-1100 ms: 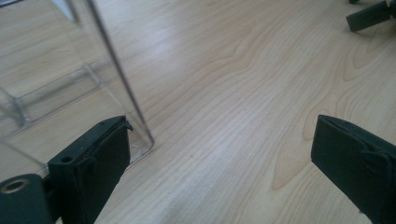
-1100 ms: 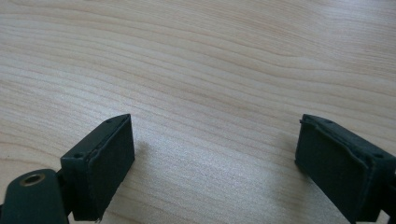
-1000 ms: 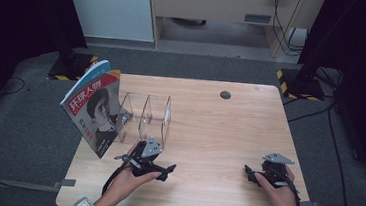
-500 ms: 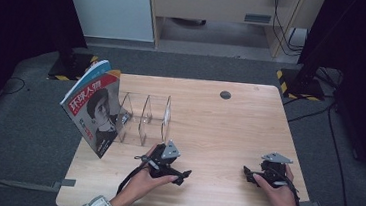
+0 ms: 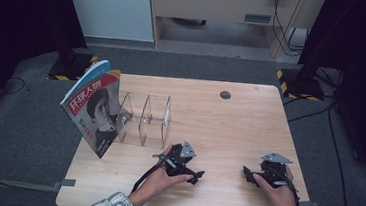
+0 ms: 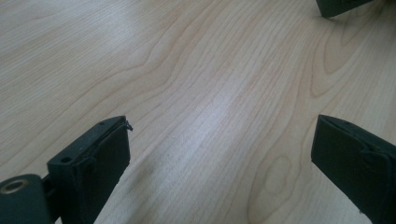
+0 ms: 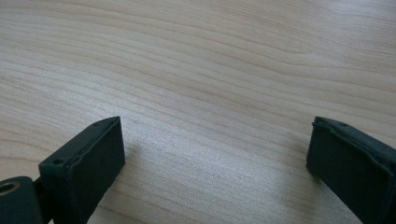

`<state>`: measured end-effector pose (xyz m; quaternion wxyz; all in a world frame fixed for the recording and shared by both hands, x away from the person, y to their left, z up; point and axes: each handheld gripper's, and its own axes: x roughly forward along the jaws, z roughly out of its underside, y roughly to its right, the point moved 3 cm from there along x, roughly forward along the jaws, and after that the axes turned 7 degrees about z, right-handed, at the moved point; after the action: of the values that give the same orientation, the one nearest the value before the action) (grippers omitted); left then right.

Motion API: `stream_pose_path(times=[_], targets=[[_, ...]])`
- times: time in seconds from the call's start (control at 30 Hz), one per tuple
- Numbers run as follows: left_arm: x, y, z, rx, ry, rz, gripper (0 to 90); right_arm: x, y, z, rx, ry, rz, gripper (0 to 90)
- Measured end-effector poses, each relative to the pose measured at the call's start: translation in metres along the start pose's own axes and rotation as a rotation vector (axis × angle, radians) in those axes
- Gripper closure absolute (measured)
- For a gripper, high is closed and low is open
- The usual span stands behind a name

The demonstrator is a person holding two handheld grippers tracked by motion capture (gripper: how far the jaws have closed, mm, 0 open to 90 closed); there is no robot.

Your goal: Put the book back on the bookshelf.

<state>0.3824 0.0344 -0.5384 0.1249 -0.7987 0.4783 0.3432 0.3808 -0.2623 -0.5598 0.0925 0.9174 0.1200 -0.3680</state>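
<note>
Wooden table (image 5: 239,123) mid-frame in the high view. Left gripper (image 5: 195,176) sits low centre, held by the left hand (image 5: 162,177), jaws aimed toward the right of frame. In the left gripper view (image 6: 219,154) its jaws stand wide apart over bare wood, nothing between them; a dark corner of the other gripper peeks in at the upper right. Right gripper (image 5: 247,173) lies lower right, under the right hand (image 5: 276,191), pointing toward the left of frame. Right gripper view (image 7: 215,149): jaws spread wide, empty, wood grain between. Clear acrylic divider rack (image 5: 144,119) stands left of centre on the table. A magazine (image 5: 92,107) leans tilted against the rack's left side at the table's left edge. Small dark round disc (image 5: 225,94) in the tabletop, upper centre.
</note>
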Motion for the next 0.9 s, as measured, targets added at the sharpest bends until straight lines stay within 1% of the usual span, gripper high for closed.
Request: stream_pose_path(times=[0.07,0.27,0.33,0.37,0.43,0.6,0.63,0.67,0.7,0.73,0.77,0.8,0.83,0.9], targets=[[0.003,-0.001,-0.002,-0.01,-0.001,-0.001,4.1,0.0,0.0,0.0,-0.003,0.002,0.0,4.5],[0.011,-0.004,-0.004,-0.018,-0.007,-0.015,4.7,0.0,0.0,0.0,0.001,-0.001,0.002,4.5],[0.013,-0.004,-0.003,-0.011,-0.013,-0.023,4.5,-0.001,-0.002,0.001,0.005,-0.002,0.0,4.5],[0.013,-0.005,-0.003,-0.011,-0.014,-0.024,4.5,-0.002,-0.003,0.001,-0.003,-0.002,-0.003,4.5],[0.015,-0.005,-0.003,-0.021,-0.01,-0.02,4.5,-0.001,-0.003,0.001,0.0,0.0,-0.002,4.3],[0.019,-0.007,-0.003,-0.036,-0.007,-0.031,4.5,-0.001,-0.003,0.001,0.003,-0.001,-0.006,3.9],[0.02,-0.009,-0.003,-0.041,-0.01,-0.04,4.5,-0.001,-0.003,0.001,-0.001,0.0,-0.004,3.6],[0.022,-0.01,-0.003,-0.05,-0.008,-0.056,4.2,0.0,-0.002,0.0,-0.005,0.0,-0.005,3.4],[0.023,-0.011,-0.003,-0.063,-0.009,-0.062,4.2,0.0,-0.003,0.0,-0.003,-0.002,-0.006,3.3],[0.024,-0.013,-0.002,-0.059,-0.023,-0.058,4.4,0.0,-0.003,0.0,-0.003,-0.002,-0.006,3.4],[0.026,-0.012,0.0,-0.047,-0.022,-0.05,4.2,0.0,-0.003,0.0,-0.003,-0.002,-0.006,3.3],[0.026,-0.012,0.001,-0.03,-0.029,-0.051,2.6,0.0,-0.003,0.0,-0.003,-0.002,-0.006,3.3],[0.026,-0.012,0.001,-0.025,-0.036,-0.066,2.8,0.0,-0.003,0.0,-0.003,-0.003,-0.007,3.2],[0.027,-0.012,0.001,-0.02,-0.042,-0.077,2.1,0.0,-0.003,0.0,0.001,-0.004,-0.007,3.2]])
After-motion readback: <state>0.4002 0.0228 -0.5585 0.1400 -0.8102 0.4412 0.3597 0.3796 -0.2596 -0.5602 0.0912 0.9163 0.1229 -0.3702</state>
